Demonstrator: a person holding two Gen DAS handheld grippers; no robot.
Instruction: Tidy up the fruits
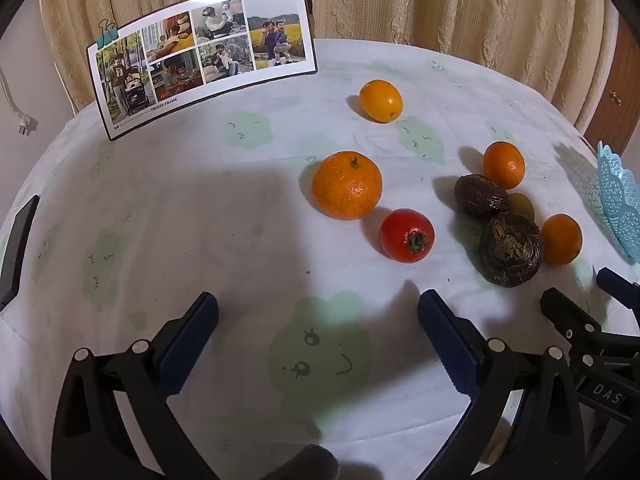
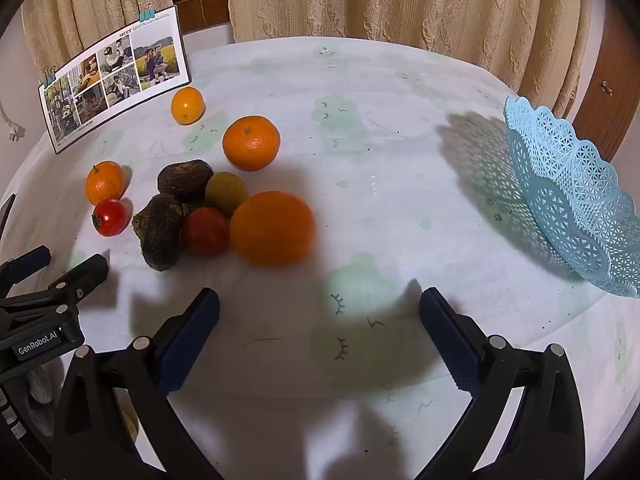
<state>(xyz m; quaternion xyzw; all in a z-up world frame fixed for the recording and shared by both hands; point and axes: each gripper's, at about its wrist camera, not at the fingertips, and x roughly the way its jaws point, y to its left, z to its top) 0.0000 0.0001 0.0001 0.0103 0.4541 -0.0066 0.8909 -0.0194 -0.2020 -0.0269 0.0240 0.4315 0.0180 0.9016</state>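
Jaws wide, both empty | oranges x5 (image 2: pixel 273 228) | tomatoes x2 (image 2: pixel 111 217) | basket x1 (image 2: pixel 576 200)

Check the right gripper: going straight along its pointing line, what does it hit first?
Probably just the tablecloth: the right gripper has open, empty jaws, with bare cloth ahead. The big orange sits slightly left of that line.

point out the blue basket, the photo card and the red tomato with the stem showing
blue basket (image 2: pixel 576 200), right wrist view, on its lattice wall
photo card (image 1: pixel 200 56), left wrist view, middle of the photo collage
red tomato (image 1: pixel 404 232), left wrist view, on its skin above the stem
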